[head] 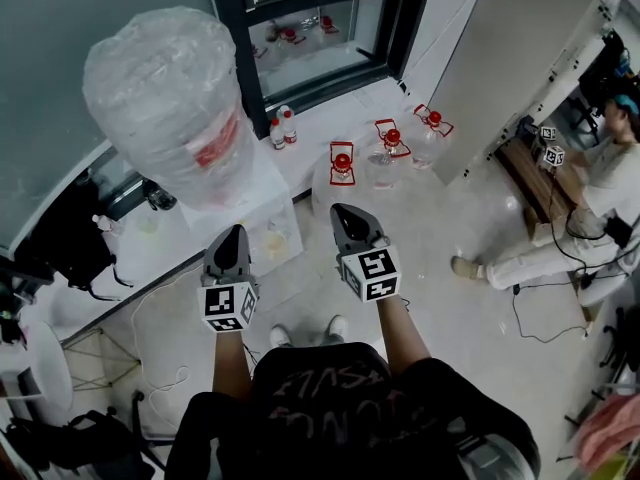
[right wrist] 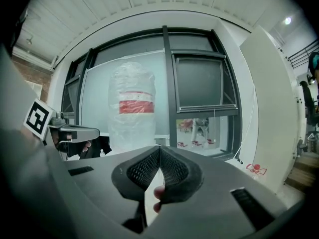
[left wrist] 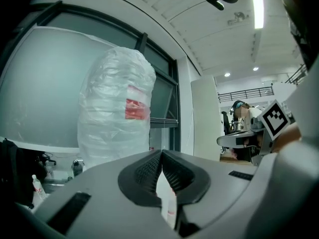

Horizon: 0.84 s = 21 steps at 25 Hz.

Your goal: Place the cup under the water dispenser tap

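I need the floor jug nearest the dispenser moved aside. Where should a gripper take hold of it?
Take the red carry handle of the jug, coming down from above. It stands upright over the jug's top as a thin loop that jaws can close across; the jug itself looks too wide and smooth.

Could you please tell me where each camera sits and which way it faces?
Head view: on the person's head, looking steeply down at the left gripper, right gripper, wrapped water bottle and floor; arms, torso, shoes show.
Left gripper view: riding that gripper, looking along its shut jaws at the bottle and window.
Right gripper view: riding that gripper, along its shut jaws at the same window.
Shared: all three show the bottle.
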{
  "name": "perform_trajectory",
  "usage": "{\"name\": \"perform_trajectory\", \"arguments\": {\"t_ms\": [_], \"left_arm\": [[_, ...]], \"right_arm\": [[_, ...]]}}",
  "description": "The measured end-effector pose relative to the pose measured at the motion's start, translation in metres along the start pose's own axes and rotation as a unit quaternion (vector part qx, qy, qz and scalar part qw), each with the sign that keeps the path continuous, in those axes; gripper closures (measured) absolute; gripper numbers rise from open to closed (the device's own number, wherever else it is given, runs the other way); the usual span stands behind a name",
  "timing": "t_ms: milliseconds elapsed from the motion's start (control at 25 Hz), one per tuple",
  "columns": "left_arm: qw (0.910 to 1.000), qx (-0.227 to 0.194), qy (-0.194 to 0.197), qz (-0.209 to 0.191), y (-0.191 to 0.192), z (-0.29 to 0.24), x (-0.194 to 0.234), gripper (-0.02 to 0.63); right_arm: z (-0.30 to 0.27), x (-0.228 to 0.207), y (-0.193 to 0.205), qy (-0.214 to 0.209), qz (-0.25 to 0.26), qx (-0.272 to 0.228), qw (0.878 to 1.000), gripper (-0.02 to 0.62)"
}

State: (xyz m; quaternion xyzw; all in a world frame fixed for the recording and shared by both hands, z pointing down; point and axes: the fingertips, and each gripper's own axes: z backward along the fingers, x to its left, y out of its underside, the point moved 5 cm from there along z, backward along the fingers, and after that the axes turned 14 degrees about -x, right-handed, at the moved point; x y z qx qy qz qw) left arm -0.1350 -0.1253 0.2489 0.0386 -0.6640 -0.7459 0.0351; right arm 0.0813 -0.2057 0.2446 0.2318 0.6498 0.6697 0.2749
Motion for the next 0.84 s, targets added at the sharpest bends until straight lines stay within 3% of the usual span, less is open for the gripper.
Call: {"name": "perform_trajectory", "arguments": {"t_ms": [360,840], "left_arm": [[0.9992,-0.025,-0.033,-0.001,-0.014,0.009,-0.01,0.588],[0.9986,-0.039,-0.035,-0.001,-0.023,0.014,-0.026,0.588]], "right_arm": [[0.012,-0.013,-0.008,-0.025,0.018,-0.014,0.999,0.583],[0.02,-0.013,-0.014,-0.046,0.037,-0.014,0.998,0.583]]}}
